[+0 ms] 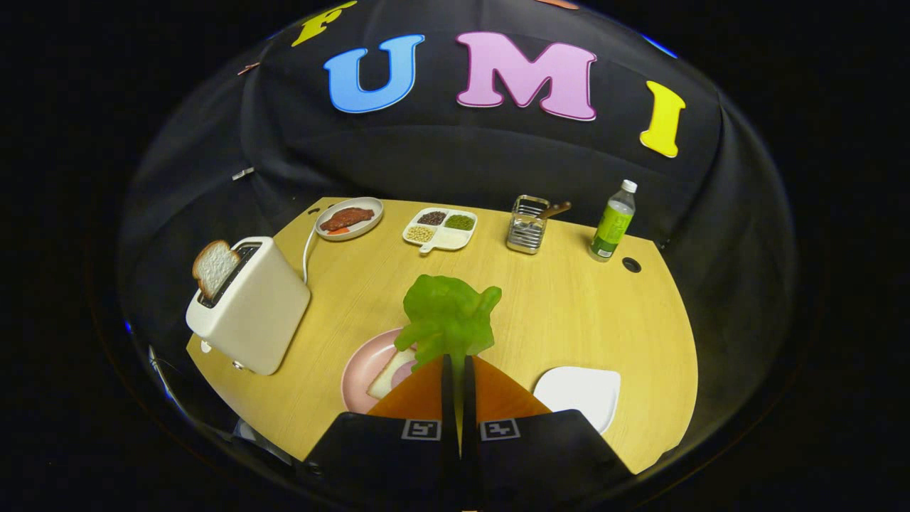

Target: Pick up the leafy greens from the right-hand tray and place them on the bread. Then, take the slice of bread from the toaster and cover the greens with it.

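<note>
My gripper (455, 361) is shut on the leafy greens (448, 318), which stick up from between the two orange fingers (419, 391). Below and just left of the fingers lies a pink plate (359, 373) with a slice of bread (391, 373) on it, partly hidden by the left finger. To the right of the fingers sits a white tray (579, 395) with nothing on it. A white toaster (249, 306) stands at the left of the table, a second bread slice (213, 267) poking out of its slot.
Along the table's far side stand a plate with meat (348, 217), a divided dish of beans (441, 229), a metal wire holder (527, 225) and a green bottle (613, 222). A cable hole (631, 265) sits near the bottle. The toaster's cord (307, 254) runs back.
</note>
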Available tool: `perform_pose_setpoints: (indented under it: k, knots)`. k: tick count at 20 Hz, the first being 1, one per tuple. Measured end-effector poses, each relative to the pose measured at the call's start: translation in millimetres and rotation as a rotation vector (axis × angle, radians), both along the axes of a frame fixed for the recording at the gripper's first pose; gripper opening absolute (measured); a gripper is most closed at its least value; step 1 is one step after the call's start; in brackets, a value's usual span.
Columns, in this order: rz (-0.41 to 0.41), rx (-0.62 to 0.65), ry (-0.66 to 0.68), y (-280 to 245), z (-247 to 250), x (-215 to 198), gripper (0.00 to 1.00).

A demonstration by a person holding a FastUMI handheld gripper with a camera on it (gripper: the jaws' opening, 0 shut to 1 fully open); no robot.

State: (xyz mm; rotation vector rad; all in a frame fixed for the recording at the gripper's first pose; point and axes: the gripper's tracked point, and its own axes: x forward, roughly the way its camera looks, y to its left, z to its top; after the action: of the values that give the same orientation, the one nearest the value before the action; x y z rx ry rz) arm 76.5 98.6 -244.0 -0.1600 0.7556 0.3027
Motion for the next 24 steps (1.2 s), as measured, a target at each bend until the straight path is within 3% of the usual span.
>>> perform_pose_setpoints:
  k: [12,18,20,22,24]
  knots:
    - [0.073,-0.113,0.102,29.7,-78.4,-18.1,0.05]
    - [0.043,-0.126,0.136,28.0,-93.9,-14.4,0.13]
    - [0.030,-0.137,0.130,24.3,-93.5,-12.9,0.21]
    - [0.026,-0.146,0.122,22.1,-93.6,-12.0,0.38]
    - [0.028,-0.144,0.118,22.3,-91.5,-12.9,0.63]
